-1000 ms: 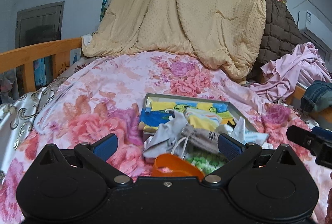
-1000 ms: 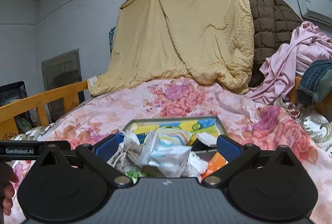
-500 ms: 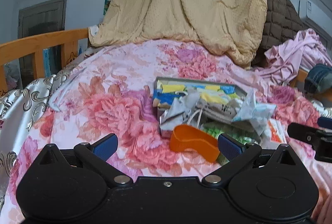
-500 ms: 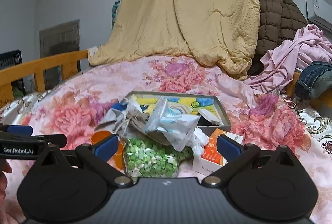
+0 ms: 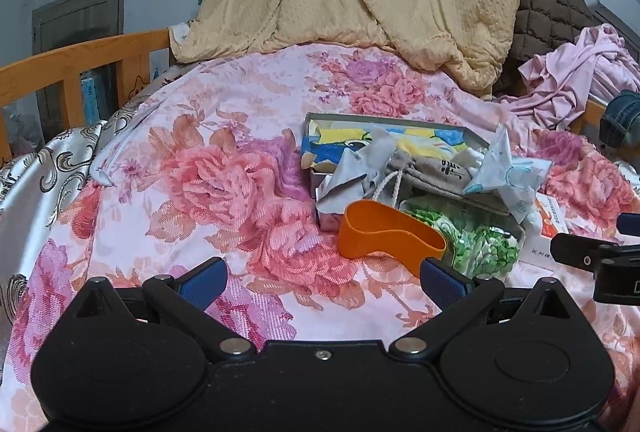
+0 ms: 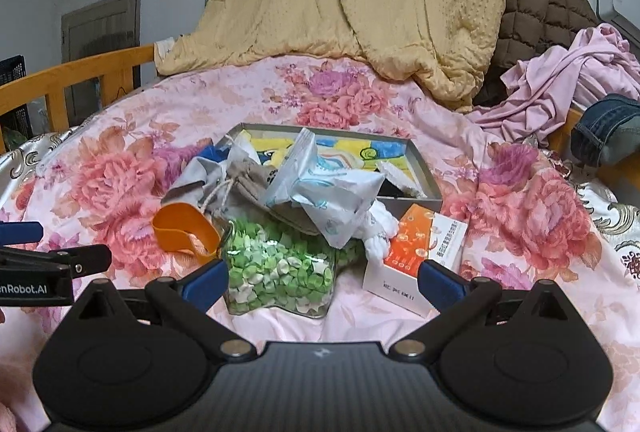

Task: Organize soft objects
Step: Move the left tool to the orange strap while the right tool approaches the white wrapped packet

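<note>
Both the left tool point(image 5: 322, 282) and right tool point(image 6: 322, 282) gape empty near a clear jar point(image 6: 280, 272) of green paper stars, with "nRobot.AI" readable at left

The pink floral bedspread point(image 6: 132, 168) is woven cloth with a slight sheen. The orange cup point(image 5: 384, 234) looks like smooth matt plastic. The clear star-shaped jar of green pieces point(image 6: 280, 268) is glossy. The grey drawstring pouch point(image 5: 432, 168) is coarse matt fabric, and the white-and-blue packet point(image 6: 332, 192) is crinkled shiny film.
</note>
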